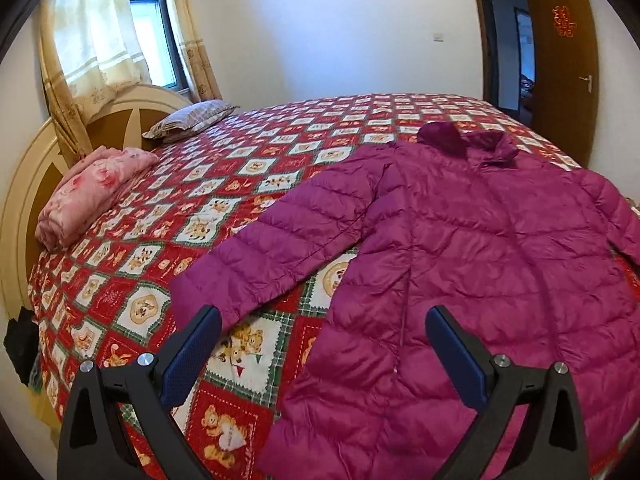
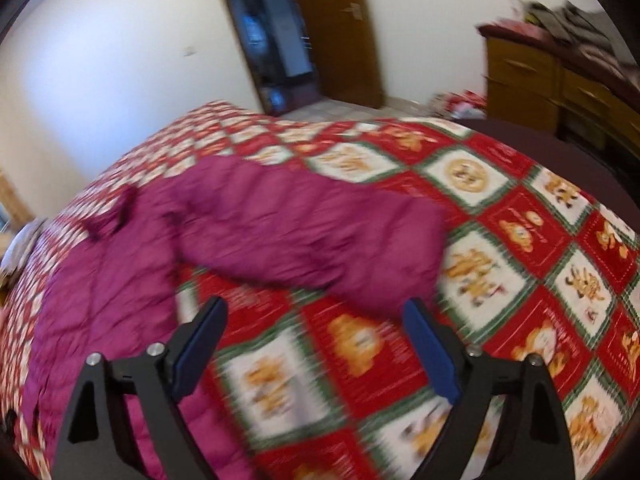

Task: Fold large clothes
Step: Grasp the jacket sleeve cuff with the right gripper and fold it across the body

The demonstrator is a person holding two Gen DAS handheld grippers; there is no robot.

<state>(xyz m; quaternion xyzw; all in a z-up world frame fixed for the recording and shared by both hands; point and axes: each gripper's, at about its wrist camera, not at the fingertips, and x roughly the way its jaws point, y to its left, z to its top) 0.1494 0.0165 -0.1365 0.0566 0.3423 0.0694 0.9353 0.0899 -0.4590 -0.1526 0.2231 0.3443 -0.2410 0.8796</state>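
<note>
A magenta quilted puffer jacket (image 1: pixel 460 248) lies spread flat on the bed, collar away from me, one sleeve stretched to the left. My left gripper (image 1: pixel 322 316) is open and empty, hovering above the jacket's left side and the sleeve cuff (image 1: pixel 200 292). In the blurred right wrist view the jacket (image 2: pixel 120 280) lies at the left with its other sleeve (image 2: pixel 320 236) stretched to the right. My right gripper (image 2: pixel 316 308) is open and empty, just short of that sleeve's cuff (image 2: pixel 408 272).
The bed has a red patchwork bear quilt (image 1: pixel 168 248). A folded pink blanket (image 1: pixel 88 192) and a striped pillow (image 1: pixel 188 120) lie by the headboard (image 1: pixel 24 184). A wooden dresser (image 2: pixel 552 80) stands at the right, an open door (image 1: pixel 560 60) behind.
</note>
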